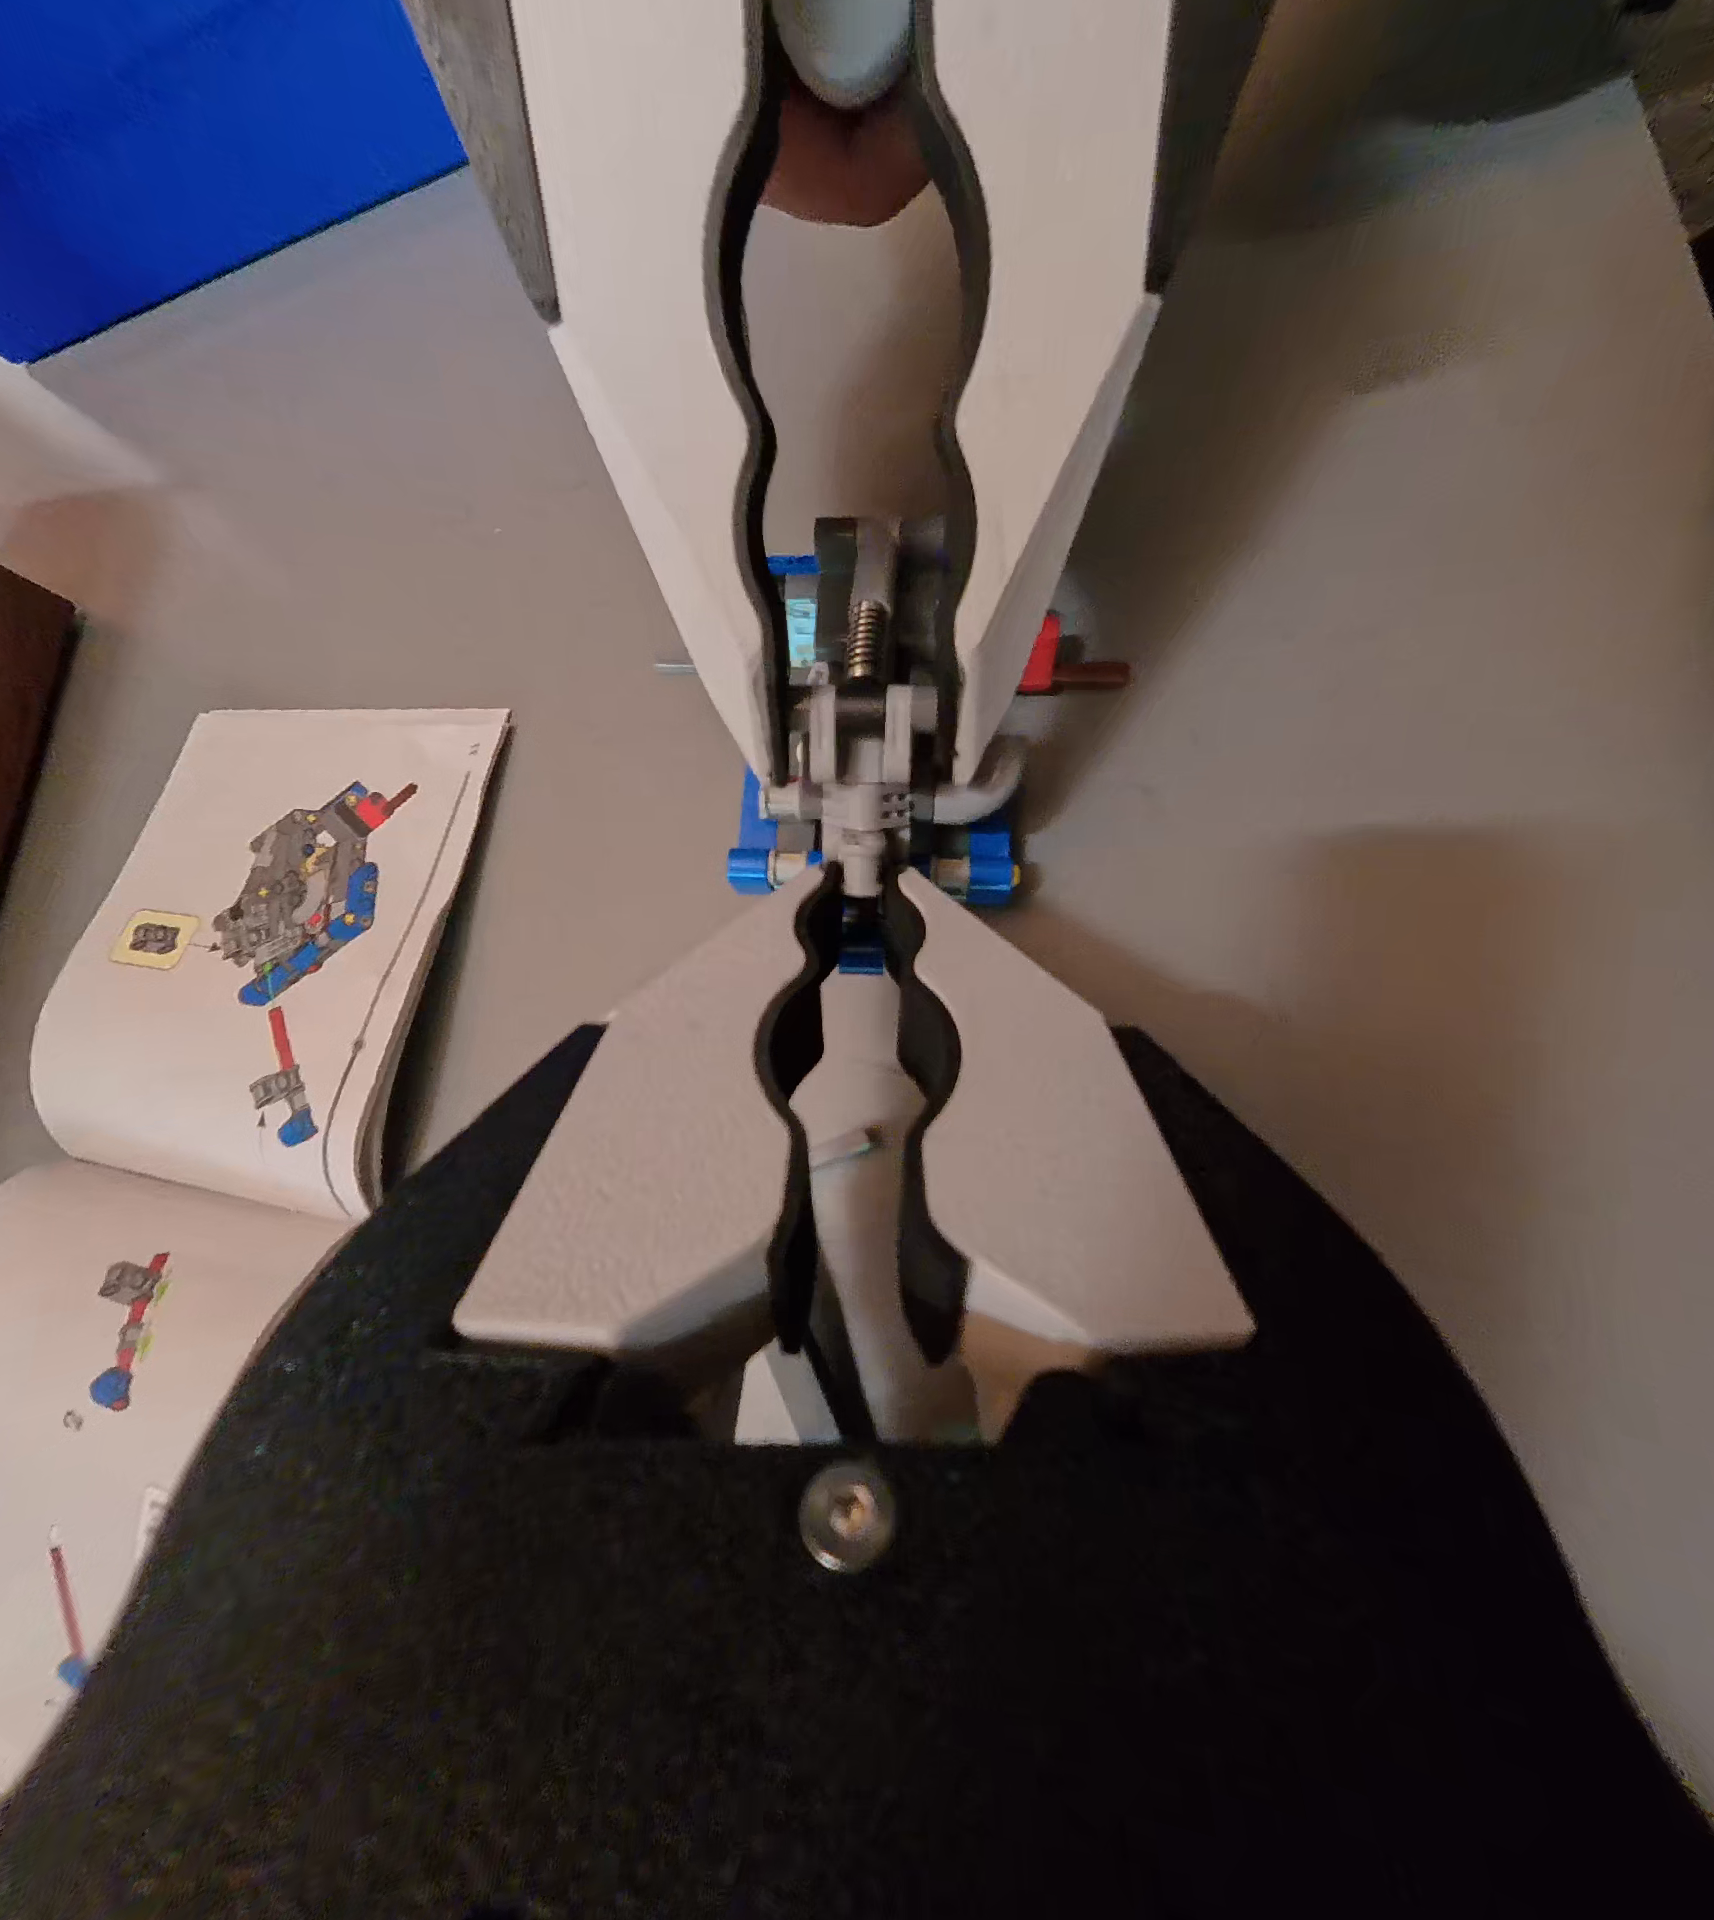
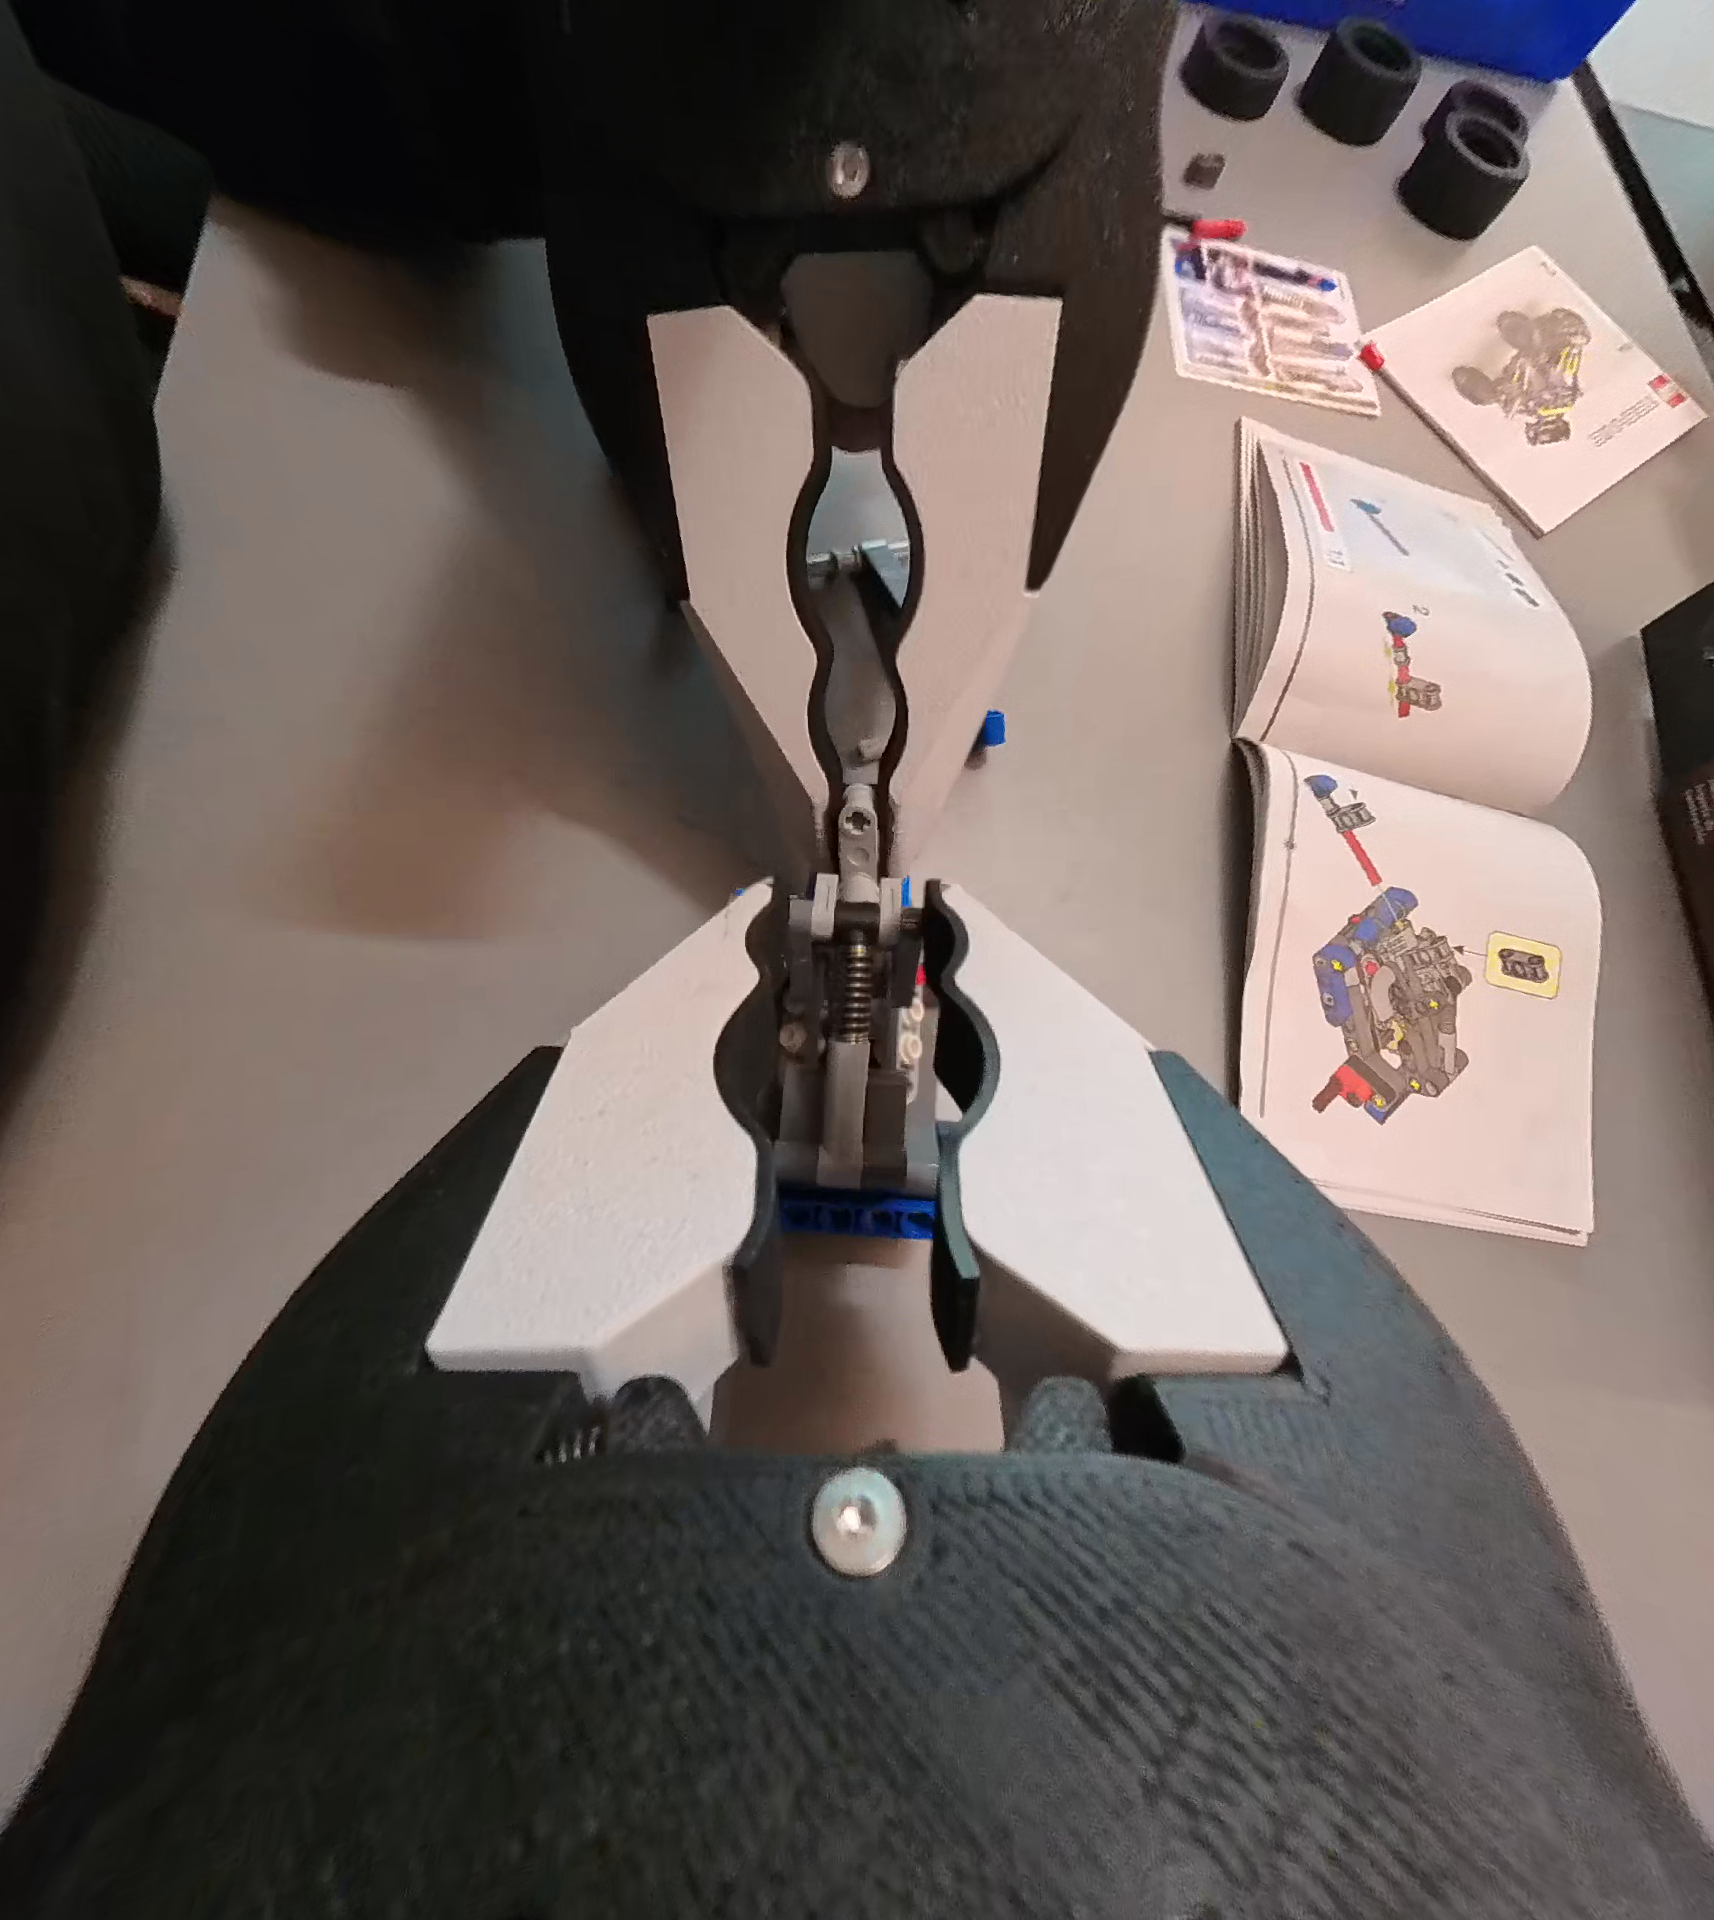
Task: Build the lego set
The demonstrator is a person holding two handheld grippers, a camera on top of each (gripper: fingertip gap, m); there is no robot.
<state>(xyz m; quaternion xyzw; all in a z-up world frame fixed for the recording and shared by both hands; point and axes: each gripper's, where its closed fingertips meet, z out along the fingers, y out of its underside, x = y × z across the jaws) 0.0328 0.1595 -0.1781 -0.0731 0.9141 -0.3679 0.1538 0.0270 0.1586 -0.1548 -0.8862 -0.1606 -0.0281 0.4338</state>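
right gripper (image 2: 853, 1049) clamps chassis (image 2: 848, 1122) | left gripper (image 1: 858, 894) pinches grey connector (image 1: 858, 847) at 12 o'clock | risk: skewed push slips connector, strains spring (image 2: 858, 992)

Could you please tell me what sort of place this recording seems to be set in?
Probably a hobby desk or workbench indoors, though little beyond the tabletop shows. A plain grey table carries an open instruction booklet, four loose black tyres and a blue bin, while both grippers work on the lego assembly.

Four black tyres (image 2: 1372, 99), two booklets (image 2: 1404, 831), one model (image 2: 853, 1039).
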